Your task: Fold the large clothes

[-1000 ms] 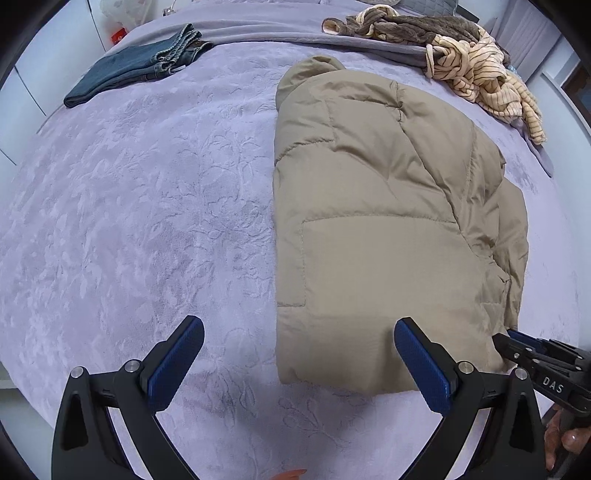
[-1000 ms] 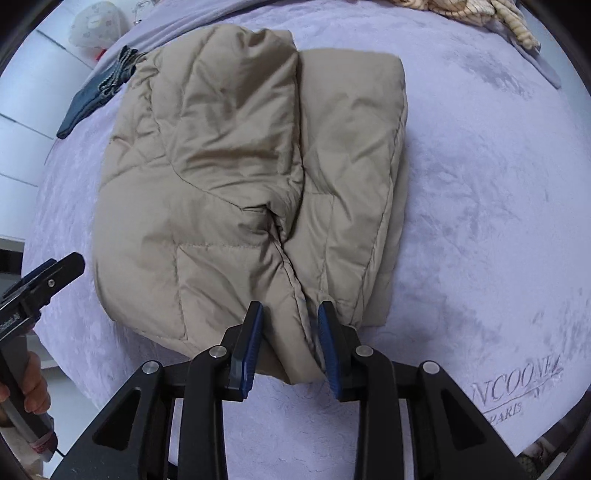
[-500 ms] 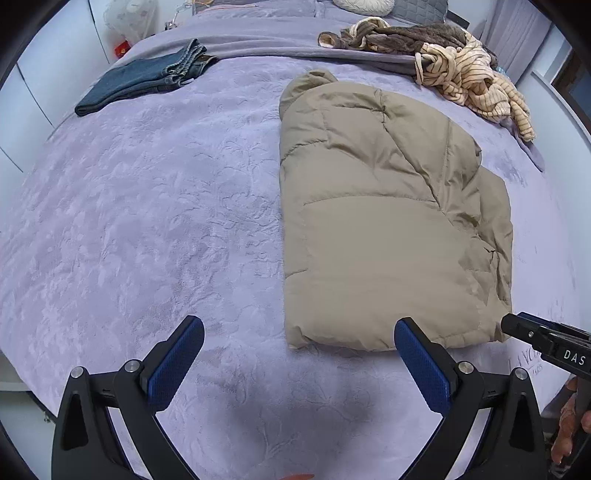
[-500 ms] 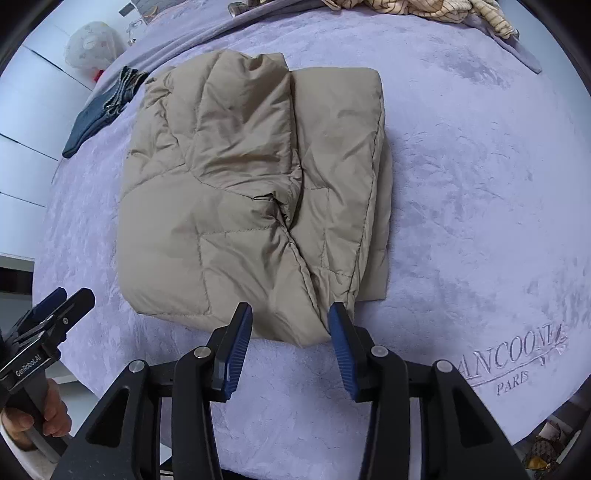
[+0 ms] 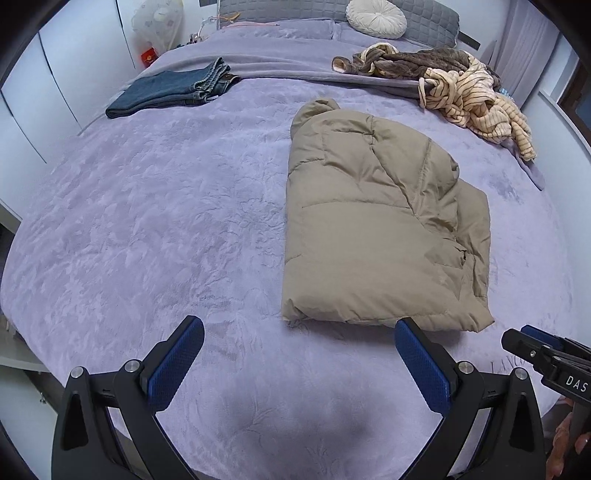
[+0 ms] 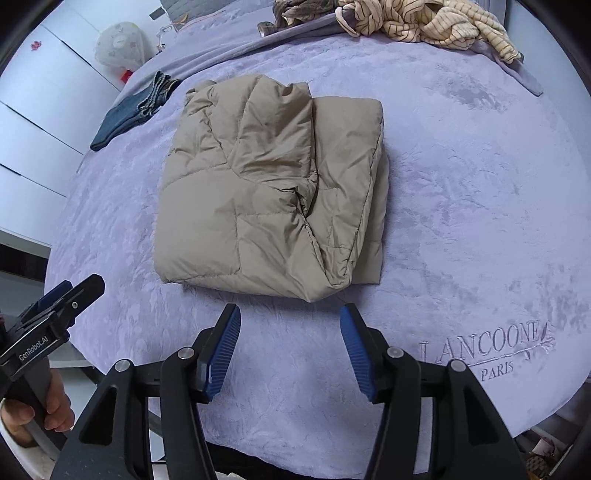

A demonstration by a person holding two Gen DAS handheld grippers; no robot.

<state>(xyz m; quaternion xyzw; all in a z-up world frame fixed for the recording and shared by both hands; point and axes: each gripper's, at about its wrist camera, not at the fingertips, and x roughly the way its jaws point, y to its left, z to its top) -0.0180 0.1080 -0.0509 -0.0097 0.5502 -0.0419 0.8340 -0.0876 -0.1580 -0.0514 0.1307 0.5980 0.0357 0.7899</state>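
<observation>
A tan puffer jacket [image 5: 376, 229] lies folded into a rough rectangle on the lilac bedspread [image 5: 147, 221]; it also shows in the right wrist view [image 6: 273, 184]. My left gripper [image 5: 299, 343] is open and empty, hovering above the bed just short of the jacket's near edge. My right gripper [image 6: 290, 332] is open and empty, just short of the jacket's near corner. Each gripper shows at the edge of the other's view: the right gripper [image 5: 546, 354] and the left gripper [image 6: 51, 306].
Folded blue jeans [image 5: 173, 88] lie at the far left of the bed. A heap of striped and brown clothes [image 5: 461, 85] lies at the far right. A round cushion [image 5: 376, 16] rests at the headboard. White cupboards [image 5: 55, 74] stand to the left.
My right gripper let go of the jacket's near corner and opened. Both grippers drew back from the jacket, which now lies flat on the bed.
</observation>
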